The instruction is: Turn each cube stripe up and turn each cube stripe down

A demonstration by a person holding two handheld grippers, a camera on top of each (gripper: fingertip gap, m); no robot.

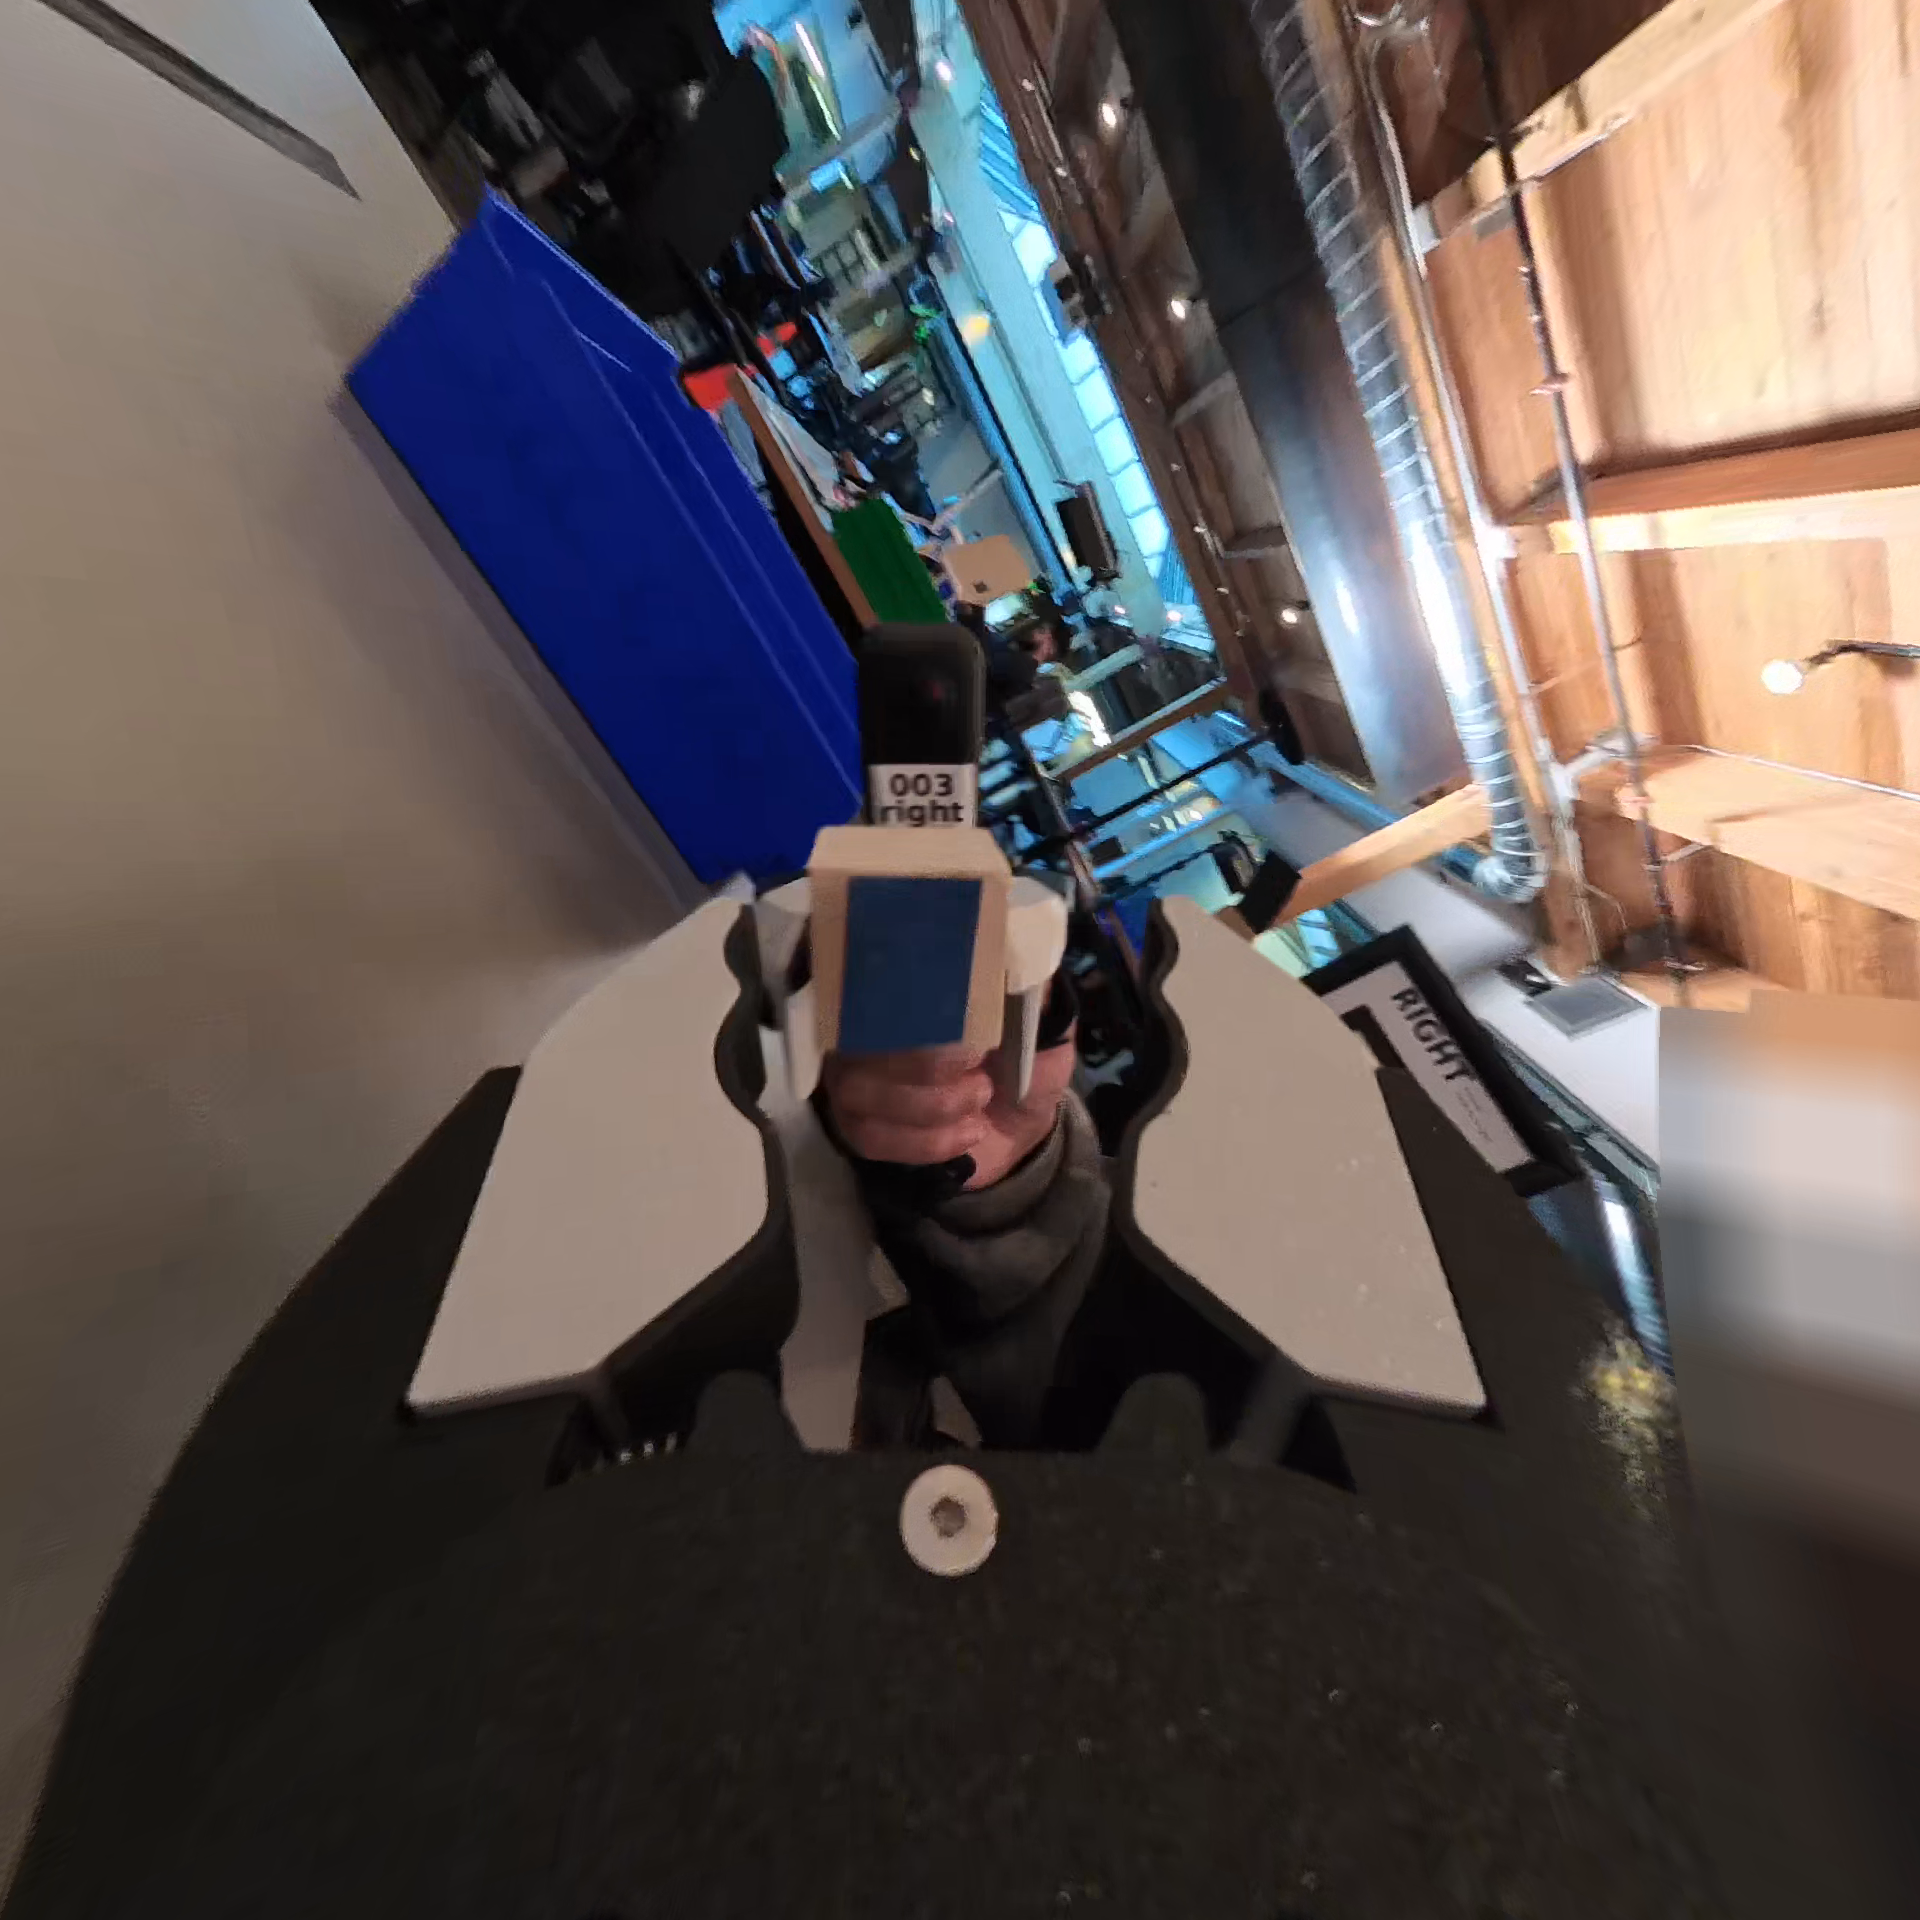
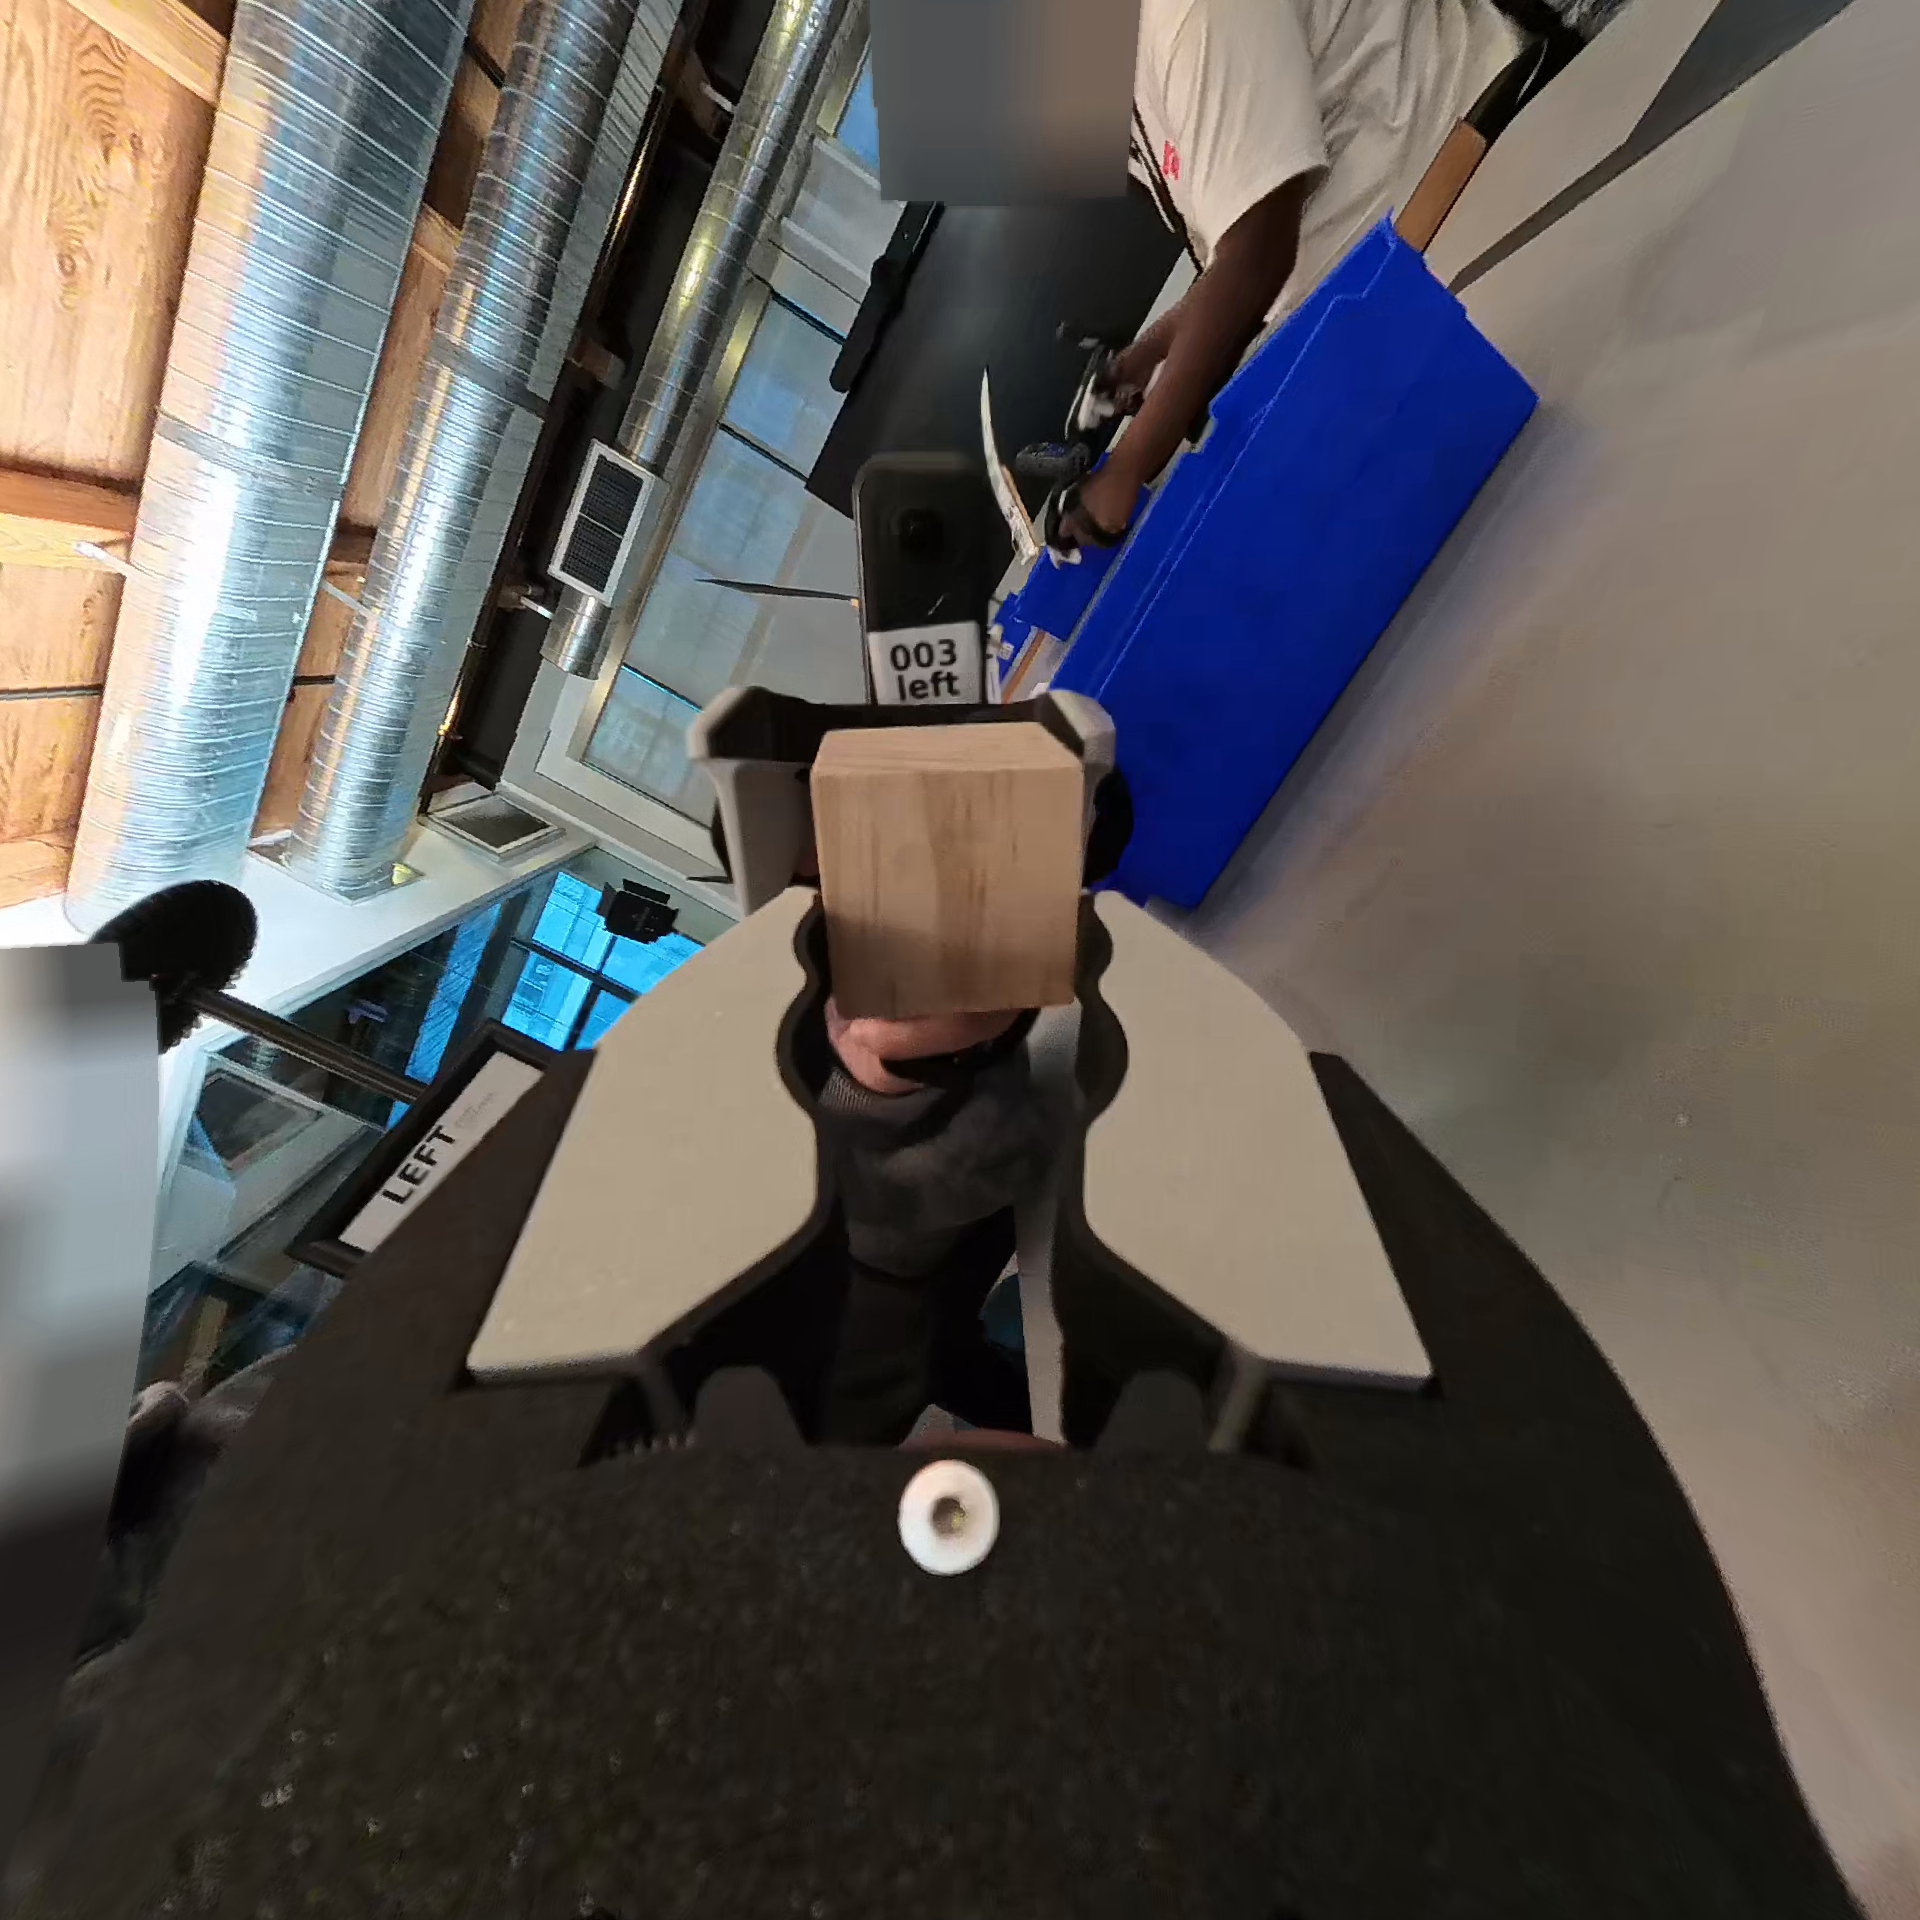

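Observation:
A wooden cube (image 1: 906,961) is held in the air between the two grippers, which face each other. Its face with a blue stripe (image 1: 909,966) is turned toward the left wrist camera. In the right wrist view the cube (image 2: 940,883) shows a plain wood face. My right gripper (image 2: 945,920) is shut on the cube's sides; its white fingers (image 1: 795,1013) hug the cube in the left wrist view. My left gripper (image 1: 951,920) is open, its fingertips standing wide on either side of the cube without touching it. It shows behind the cube in the right wrist view (image 2: 904,727).
Both views are rolled sideways. The grey table (image 1: 156,727) (image 2: 1610,831) carries a blue bin (image 1: 603,540) (image 2: 1299,582). A person in a white shirt (image 2: 1247,125) stands beyond the bin. A hand (image 1: 914,1122) and grey sleeve hold the right gripper.

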